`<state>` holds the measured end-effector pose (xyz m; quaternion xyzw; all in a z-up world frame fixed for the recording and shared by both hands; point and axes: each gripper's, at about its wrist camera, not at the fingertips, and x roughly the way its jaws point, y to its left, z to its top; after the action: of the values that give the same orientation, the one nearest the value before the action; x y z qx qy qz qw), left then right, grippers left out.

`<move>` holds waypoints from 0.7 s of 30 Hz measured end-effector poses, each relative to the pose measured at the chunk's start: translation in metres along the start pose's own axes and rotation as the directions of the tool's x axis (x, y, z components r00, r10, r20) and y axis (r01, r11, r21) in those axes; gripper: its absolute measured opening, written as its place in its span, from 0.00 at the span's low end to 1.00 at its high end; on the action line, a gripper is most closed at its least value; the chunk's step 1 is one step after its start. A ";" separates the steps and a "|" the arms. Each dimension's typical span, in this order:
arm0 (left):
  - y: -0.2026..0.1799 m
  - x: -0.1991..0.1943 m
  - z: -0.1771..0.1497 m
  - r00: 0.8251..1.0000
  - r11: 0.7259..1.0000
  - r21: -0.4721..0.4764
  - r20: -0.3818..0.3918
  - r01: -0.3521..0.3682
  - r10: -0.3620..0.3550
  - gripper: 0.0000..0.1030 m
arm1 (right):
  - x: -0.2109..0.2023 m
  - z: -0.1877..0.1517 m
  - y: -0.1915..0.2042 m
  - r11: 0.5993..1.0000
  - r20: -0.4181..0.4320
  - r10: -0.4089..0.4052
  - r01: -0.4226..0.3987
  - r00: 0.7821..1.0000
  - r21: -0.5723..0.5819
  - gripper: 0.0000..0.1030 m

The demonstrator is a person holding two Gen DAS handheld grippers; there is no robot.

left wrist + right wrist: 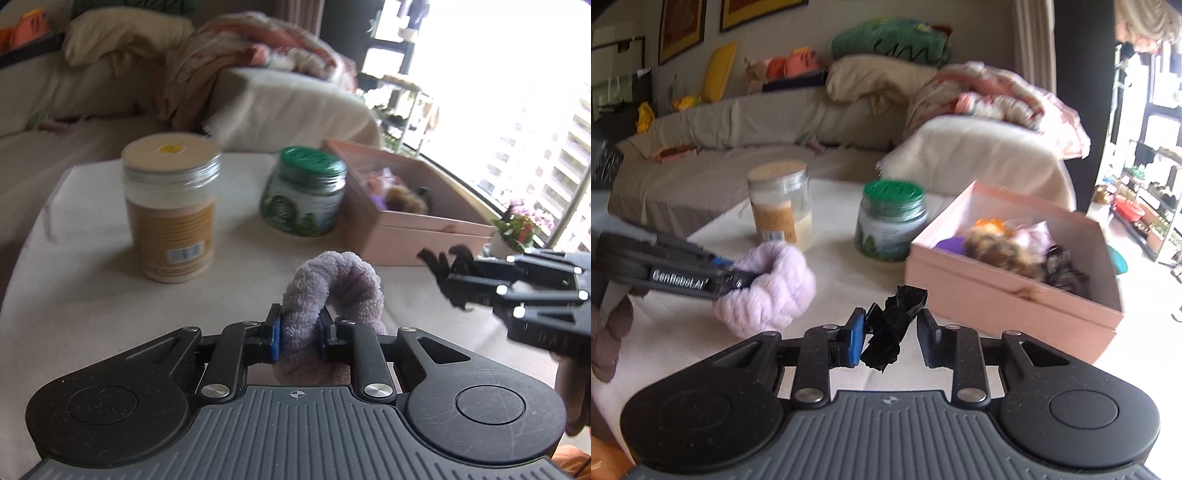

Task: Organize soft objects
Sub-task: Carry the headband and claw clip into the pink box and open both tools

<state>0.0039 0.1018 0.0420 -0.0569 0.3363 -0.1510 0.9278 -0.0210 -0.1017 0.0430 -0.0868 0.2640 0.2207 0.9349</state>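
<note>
The left gripper clamps a lilac scrunchie above the near part of the cloth-covered table. The right gripper has a black scrunchie between its jaws, against the left pad; I cannot tell whether the right pad touches it. The pink box of soft things stands far right, beside two jars.

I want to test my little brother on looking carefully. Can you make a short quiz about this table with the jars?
1. True or false: the jaws of the left gripper squeeze the purple scrunchie.
2. The lid of the shorter jar is: A green, B red, C yellow?
3. Fill in: the open box holding fluffy things is ___.
Key: 1 true; 2 A; 3 pink.
</note>
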 end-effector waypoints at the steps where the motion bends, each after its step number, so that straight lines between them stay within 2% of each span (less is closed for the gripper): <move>1: -0.006 -0.004 -0.002 1.000 1.000 0.008 0.012 0.009 -0.009 0.21 | -0.008 -0.002 -0.003 1.000 0.016 -0.007 0.006 1.000 0.004 0.28; 4: -0.026 -0.018 -0.003 0.995 0.997 0.026 0.051 0.079 -0.080 0.21 | -0.035 -0.009 -0.012 1.000 0.061 -0.024 0.024 0.998 0.001 0.28; 7: -0.050 -0.031 0.016 0.981 0.986 0.070 0.111 0.154 -0.161 0.21 | -0.060 -0.020 -0.021 0.999 0.111 -0.043 0.046 0.993 -0.018 0.28; 11: -0.082 -0.026 0.073 0.958 0.970 0.122 0.173 0.210 -0.230 0.21 | -0.081 -0.032 -0.035 0.997 0.149 -0.074 0.076 0.986 -0.003 0.28; 14: -0.089 0.007 0.124 0.930 0.951 0.074 0.199 0.301 -0.310 0.23 | -0.083 -0.035 -0.048 0.995 0.148 -0.098 0.094 0.984 0.038 0.28; 15: -0.087 0.022 0.138 0.925 0.948 0.041 0.212 0.315 -0.316 0.26 | -0.082 -0.036 -0.052 0.994 0.148 -0.106 0.100 0.983 0.049 0.28; 16: -0.085 0.040 0.151 0.930 0.953 0.002 0.219 0.303 -0.296 0.25 | -0.082 -0.037 -0.055 0.993 0.148 -0.110 0.103 0.983 0.054 0.28; 18: -0.084 0.079 0.171 0.960 0.972 -0.066 0.183 0.227 -0.212 0.25 | -0.077 -0.038 -0.061 0.993 0.148 -0.117 0.110 0.982 0.052 0.28; 20: -0.083 0.118 0.181 0.982 0.981 -0.083 0.091 0.174 -0.166 0.28 | -0.073 -0.038 -0.066 0.993 0.150 -0.118 0.114 0.982 0.035 0.28; 21: -0.082 0.136 0.181 0.987 0.983 -0.088 0.041 0.160 -0.157 0.29 | -0.068 -0.036 -0.069 0.993 0.148 -0.115 0.112 0.982 0.026 0.28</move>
<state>0.1993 -0.0185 0.1157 -0.1280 0.3215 -0.2080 0.9149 -0.0577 -0.1985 0.0521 -0.0766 0.1896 0.1706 0.9639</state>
